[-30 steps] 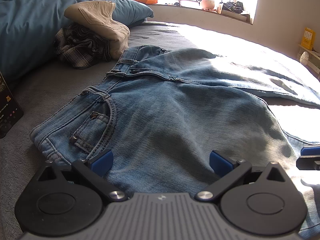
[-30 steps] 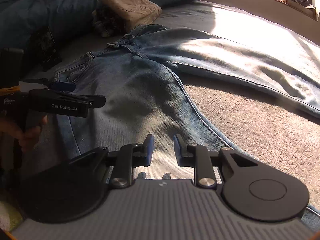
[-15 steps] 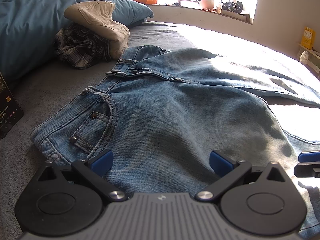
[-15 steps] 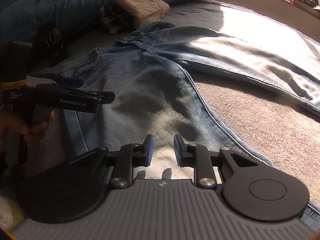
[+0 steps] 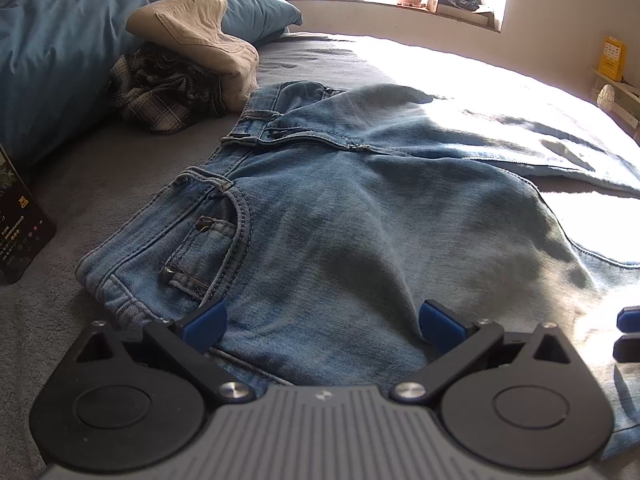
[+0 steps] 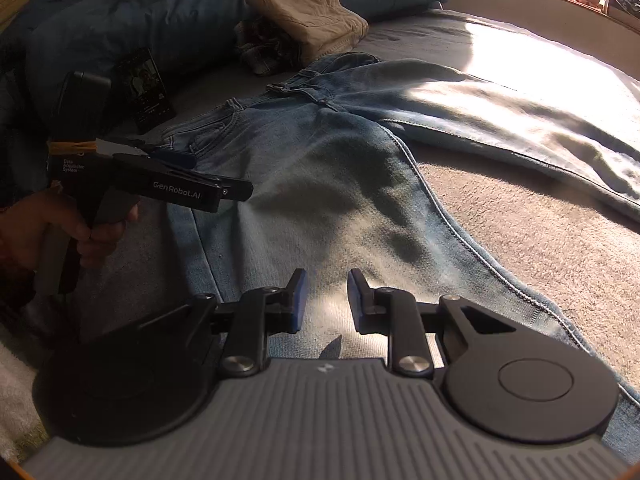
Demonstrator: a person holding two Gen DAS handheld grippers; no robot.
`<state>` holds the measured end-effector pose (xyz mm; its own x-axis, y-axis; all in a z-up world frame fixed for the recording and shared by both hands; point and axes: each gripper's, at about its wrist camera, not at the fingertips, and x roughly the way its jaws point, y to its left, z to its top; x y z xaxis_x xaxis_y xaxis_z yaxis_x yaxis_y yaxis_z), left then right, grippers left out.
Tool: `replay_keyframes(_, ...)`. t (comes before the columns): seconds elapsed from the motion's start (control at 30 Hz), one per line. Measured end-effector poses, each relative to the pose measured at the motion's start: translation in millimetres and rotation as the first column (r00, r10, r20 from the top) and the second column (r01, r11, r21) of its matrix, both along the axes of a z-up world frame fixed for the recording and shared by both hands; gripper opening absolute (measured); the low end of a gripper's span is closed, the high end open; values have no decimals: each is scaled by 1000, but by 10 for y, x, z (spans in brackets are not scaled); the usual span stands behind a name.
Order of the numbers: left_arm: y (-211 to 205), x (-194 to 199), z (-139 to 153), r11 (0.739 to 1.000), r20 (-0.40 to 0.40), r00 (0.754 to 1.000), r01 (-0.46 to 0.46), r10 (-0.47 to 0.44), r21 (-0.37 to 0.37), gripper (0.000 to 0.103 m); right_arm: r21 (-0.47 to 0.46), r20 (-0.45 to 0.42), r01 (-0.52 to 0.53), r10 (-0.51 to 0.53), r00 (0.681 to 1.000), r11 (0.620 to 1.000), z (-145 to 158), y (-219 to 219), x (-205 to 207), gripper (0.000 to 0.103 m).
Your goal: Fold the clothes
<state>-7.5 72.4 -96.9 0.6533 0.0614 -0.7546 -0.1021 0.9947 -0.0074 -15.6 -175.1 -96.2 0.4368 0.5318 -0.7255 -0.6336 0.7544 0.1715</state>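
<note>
We're hovering both tools over the faded blue denim jeans [image 5: 360, 232] spread flat on the grey bed [image 5: 120, 168]. Left tool [image 5: 322, 320], jaws wide, nothing gripped, nr the waistband; right tool [image 6: 323, 296], narrowly parted, empty, over the thigh. Legs running away to our right.

Black grippers, blue-padded fingers [image 5: 204, 322], "GenRobot.AI" lettering.
</note>
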Motion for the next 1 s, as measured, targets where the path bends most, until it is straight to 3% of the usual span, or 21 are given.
replay_keyframes(0.1,10,-4,68,999,-30,999,-17,19,52,103,-2,-57,-46,46,997,999,-192,43,-86,21)
replay_keyframes(0.2,-5,-22,187,994,-21,999,-22,25,106,103,4,-7,-66,66,998,998,-233,61,-223,21)
replay_keyframes(0.33,-114,-8,338,991,15,1000,-20,18,133,103,78,30,-30,28,999,996,-108,-123,-279,21)
replay_keyframes(0.43,-267,37,345,992,36,999,-7,3,124,103,86,37,26,-29,999,996,-98,-309,-296,21)
replay_keyframes(0.57,-516,106,244,994,28,999,28,-31,107,103,82,-30,83,-80,996,993,-238,-541,-316,21)
replay_keyframes(0.73,-767,127,165,992,43,996,76,-81,101,103,108,7,150,-152,988,983,-162,-836,-461,20)
replay_keyframes(0.9,-812,138,136,994,47,996,66,-70,92,102,110,-2,317,-319,948,942,-131,-1282,-349,21)
replay_keyframes(1.0,-729,61,182,997,74,997,29,-35,78,102,120,15,304,-308,951,945,-105,-1297,-202,22)
